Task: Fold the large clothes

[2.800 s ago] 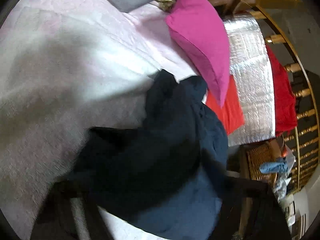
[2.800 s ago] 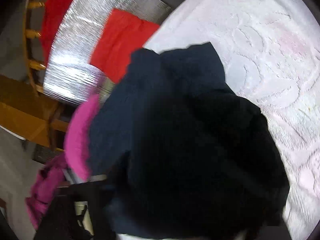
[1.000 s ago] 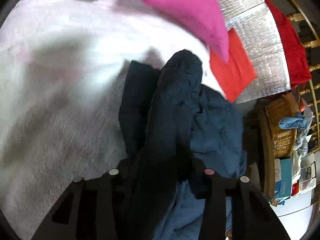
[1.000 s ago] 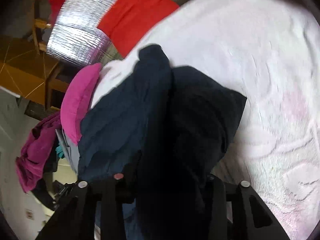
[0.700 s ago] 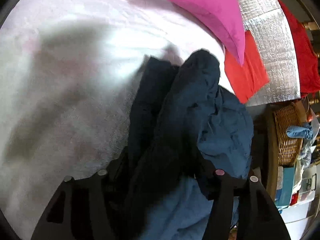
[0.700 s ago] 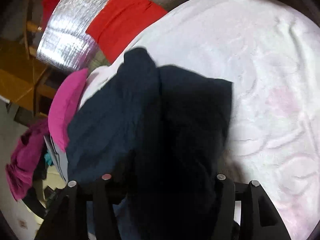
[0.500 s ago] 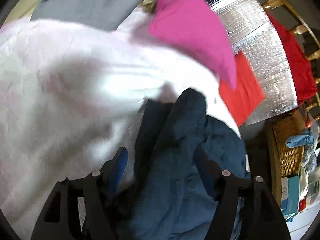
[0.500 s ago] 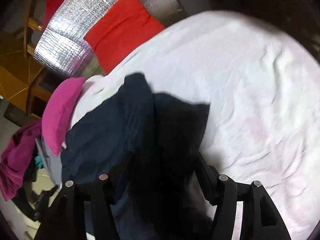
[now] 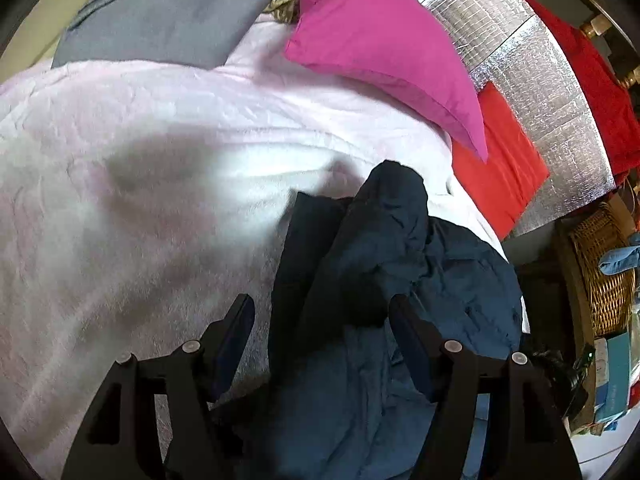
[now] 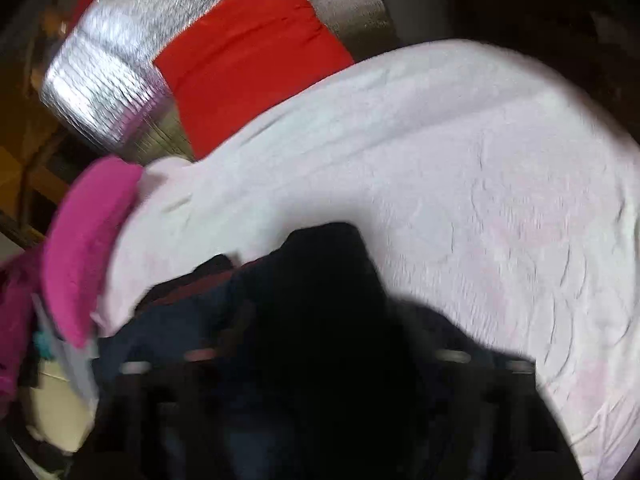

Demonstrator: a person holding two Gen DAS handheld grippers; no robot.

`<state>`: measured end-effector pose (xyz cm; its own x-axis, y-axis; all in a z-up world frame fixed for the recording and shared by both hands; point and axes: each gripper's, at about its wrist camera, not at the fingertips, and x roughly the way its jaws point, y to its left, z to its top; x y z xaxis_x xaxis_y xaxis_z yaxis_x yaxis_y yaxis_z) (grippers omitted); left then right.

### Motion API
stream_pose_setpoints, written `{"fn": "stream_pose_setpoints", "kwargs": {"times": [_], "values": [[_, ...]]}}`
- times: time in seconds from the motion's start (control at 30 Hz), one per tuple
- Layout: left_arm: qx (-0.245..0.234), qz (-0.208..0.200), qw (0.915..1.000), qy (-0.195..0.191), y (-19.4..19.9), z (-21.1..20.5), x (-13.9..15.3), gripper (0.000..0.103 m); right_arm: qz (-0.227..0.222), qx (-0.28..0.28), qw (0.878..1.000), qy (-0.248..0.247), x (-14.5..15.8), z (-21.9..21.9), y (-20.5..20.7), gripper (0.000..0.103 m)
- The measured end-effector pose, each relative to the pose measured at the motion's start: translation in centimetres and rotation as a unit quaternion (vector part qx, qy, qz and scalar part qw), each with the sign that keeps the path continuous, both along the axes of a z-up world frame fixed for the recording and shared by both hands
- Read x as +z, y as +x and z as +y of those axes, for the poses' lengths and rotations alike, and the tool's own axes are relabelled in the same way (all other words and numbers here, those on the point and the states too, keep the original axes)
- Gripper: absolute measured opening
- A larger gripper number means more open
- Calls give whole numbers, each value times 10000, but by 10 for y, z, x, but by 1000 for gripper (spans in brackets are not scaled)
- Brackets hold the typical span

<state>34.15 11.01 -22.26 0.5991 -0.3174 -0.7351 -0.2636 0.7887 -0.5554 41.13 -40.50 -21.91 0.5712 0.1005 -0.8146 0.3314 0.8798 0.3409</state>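
A dark navy garment [image 9: 392,280] lies bunched on the pale pink blanket [image 9: 140,200] near the bed's right edge. My left gripper [image 9: 320,316] is open and straddles a fold of it. Its left finger [image 9: 236,320] stands clear of the cloth, while the right one brushes it. In the blurred right wrist view the same garment [image 10: 328,280] rises in a dark peak between the arms of my right gripper [image 10: 324,320]. Those jaws are closing with the cloth between them. Their fingertips are hidden in the dark cloth, and the arms stand wide apart.
A magenta pillow [image 9: 380,48] lies at the head of the bed, with grey cloth [image 9: 168,12] beside it. Red cloth [image 9: 500,168] rests on a silver foil mat [image 9: 540,92] past the bed's edge. A wicker basket [image 9: 600,268] stands on the right.
Both grippers have let go of the navy garment and their jaws have spread. The right gripper has swung sideways, so the garment sits lower in its view. The left view has tilted up a little.
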Motion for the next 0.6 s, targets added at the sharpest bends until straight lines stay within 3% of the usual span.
{"fn": "stream_pose_setpoints", "kwargs": {"times": [0.1, 0.2, 0.23, 0.33, 0.4, 0.5, 0.6], "values": [[121, 53, 9998, 155, 1, 2, 1, 70, 20, -23, 9981, -615, -13, 6, 1, 35], [201, 313, 9990, 248, 3, 4, -7, 70, 80, -180, 9979, -622, -20, 5, 2, 35], [220, 398, 9988, 194, 3, 6, -10, 70, 38, -278, 9981, -540, -16, 3, -1, 41], [419, 407, 9983, 26, -2, 18, -10, 70, -201, -608, 9975, -286, 6, 0, -14, 72], [482, 399, 9980, 41, -5, 21, -8, 70, -751, -572, 9950, -339, 30, 11, -27, 72], [470, 375, 9980, 207, -9, 20, -2, 70, -1029, 295, 9929, -528, 59, 60, -34, 70], [479, 326, 9978, 310, -12, 20, 2, 70, -856, 1212, 9867, -666, 62, 118, -31, 56]]}}
